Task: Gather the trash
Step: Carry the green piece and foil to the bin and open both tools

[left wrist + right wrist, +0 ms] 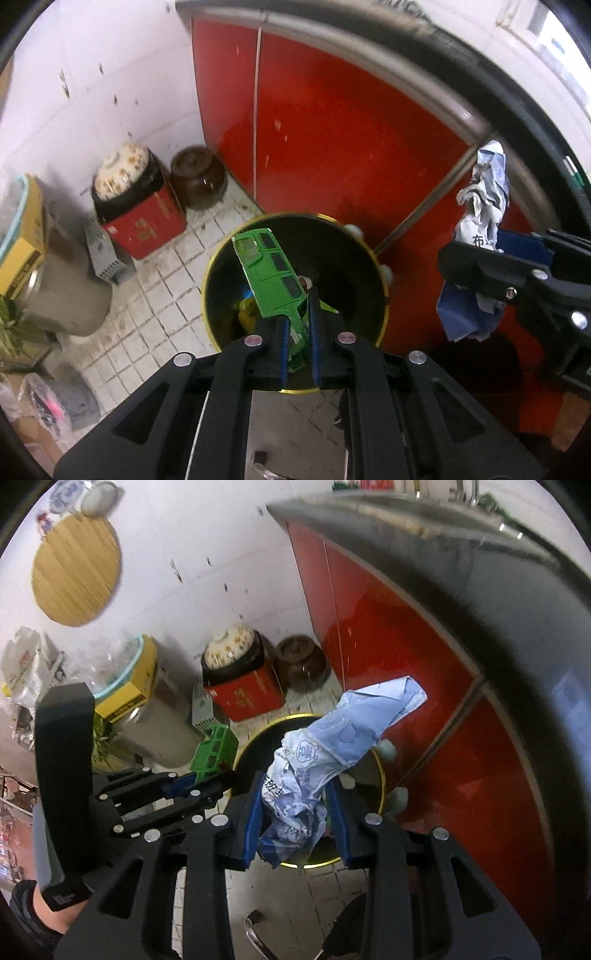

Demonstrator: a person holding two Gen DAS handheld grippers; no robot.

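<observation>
Green toy-car shell (271, 275) pinched in my left claw (297, 317) and crumpled wrapper (321, 764) clenched in my right claw (297, 818) hung over the bin (369, 251); released off-centre, either could have caught its rim and fallen onto the floor.

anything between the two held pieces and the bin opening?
Nothing visible. The left tool holds the green toy car shell and the right tool the crumpled blue wrapper, both over the open, lidless black bin, which already holds some trash.
</observation>
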